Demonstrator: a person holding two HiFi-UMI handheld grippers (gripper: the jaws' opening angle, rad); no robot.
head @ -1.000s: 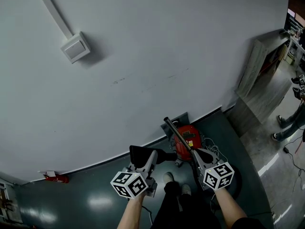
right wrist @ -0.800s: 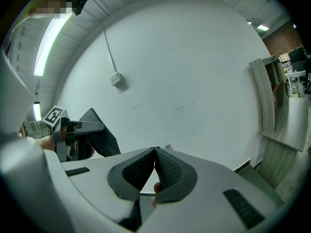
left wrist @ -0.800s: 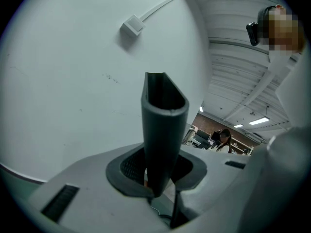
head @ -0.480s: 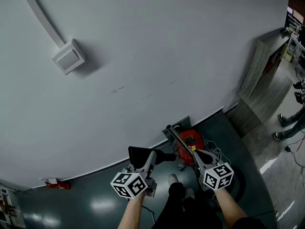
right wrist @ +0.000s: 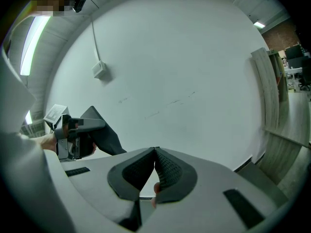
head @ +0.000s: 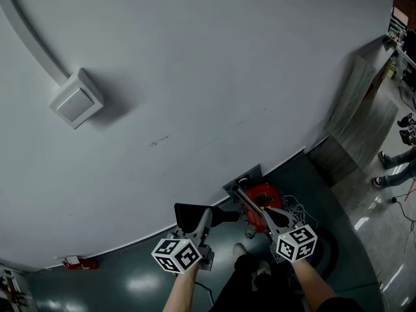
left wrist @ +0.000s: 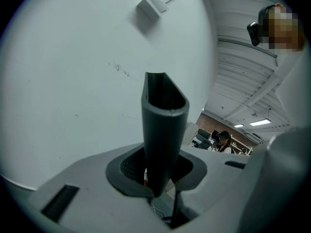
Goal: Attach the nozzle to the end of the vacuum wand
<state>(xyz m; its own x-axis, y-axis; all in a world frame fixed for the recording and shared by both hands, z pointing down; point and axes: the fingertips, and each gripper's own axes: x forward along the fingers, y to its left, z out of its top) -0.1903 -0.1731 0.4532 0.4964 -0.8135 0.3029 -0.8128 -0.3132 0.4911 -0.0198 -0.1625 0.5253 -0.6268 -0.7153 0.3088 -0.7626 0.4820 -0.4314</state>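
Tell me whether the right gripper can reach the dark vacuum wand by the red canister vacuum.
Probably yes: the dark vacuum wand stands bare close by the right gripper, nothing between them, though its shut jaws must open first.

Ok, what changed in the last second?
Nothing grabbed or let go. The head view swung: the wall box slid down-left in frame. The left gripper still clamps the black nozzle; the right gripper stays shut, empty, by the red vacuum.
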